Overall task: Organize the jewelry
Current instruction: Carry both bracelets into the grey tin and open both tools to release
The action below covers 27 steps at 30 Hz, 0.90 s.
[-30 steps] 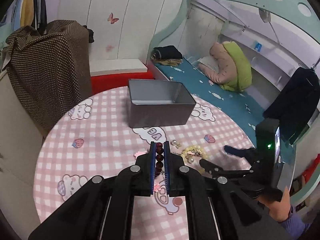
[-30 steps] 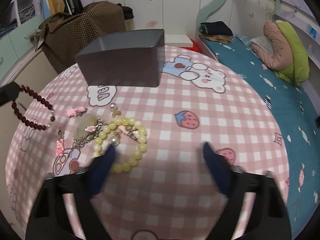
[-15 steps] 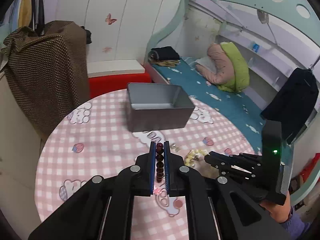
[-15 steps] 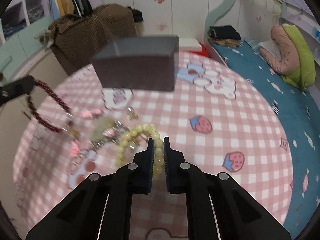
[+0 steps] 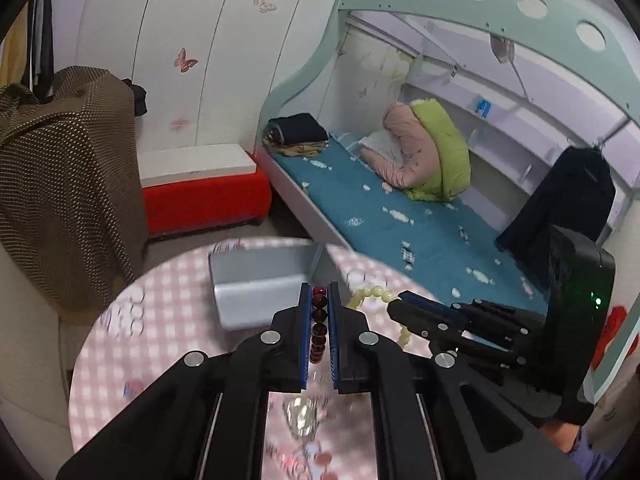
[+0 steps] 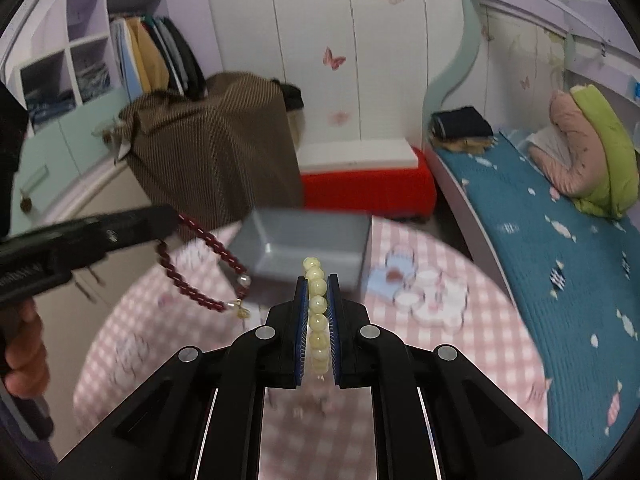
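Two bracelets lifted off the table, one per hand-held gripper.

Left hand-held gripper [image 5: 319,300] clenched on dark red bead bracelet [image 6: 200,268], loop dangling free in the right wrist view; right hand-held gripper [image 6: 318,292] clenched on pale yellow bead bracelet [image 6: 318,312], beads stacked between the pads. Both held clear above pink checked table [image 6: 460,360], near one open grey tin box [image 6: 304,248], probably for dropping in. Remaining trinkets [image 5: 300,416] below on the cloth, blurred, count unclear.
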Each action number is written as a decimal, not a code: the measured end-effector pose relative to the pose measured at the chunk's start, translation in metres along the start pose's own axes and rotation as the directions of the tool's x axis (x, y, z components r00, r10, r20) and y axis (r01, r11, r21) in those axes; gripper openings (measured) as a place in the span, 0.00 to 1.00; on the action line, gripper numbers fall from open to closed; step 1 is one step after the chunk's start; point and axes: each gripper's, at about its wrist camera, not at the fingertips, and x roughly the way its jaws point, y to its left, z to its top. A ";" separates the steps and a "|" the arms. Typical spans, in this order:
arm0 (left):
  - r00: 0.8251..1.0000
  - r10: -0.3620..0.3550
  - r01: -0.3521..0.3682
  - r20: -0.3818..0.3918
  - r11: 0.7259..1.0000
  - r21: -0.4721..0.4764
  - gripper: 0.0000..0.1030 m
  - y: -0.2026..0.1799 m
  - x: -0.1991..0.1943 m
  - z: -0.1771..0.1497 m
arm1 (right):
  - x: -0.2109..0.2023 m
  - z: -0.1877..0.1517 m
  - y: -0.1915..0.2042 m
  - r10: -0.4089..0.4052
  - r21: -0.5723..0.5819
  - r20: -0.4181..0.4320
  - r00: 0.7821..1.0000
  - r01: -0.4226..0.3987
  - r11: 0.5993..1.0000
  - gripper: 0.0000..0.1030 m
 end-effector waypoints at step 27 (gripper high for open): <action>0.967 0.165 -0.169 -0.195 0.986 -0.002 0.07 0.043 0.110 -0.015 | 0.128 0.008 -0.022 0.036 0.115 -0.141 0.989 -0.019 0.993 0.12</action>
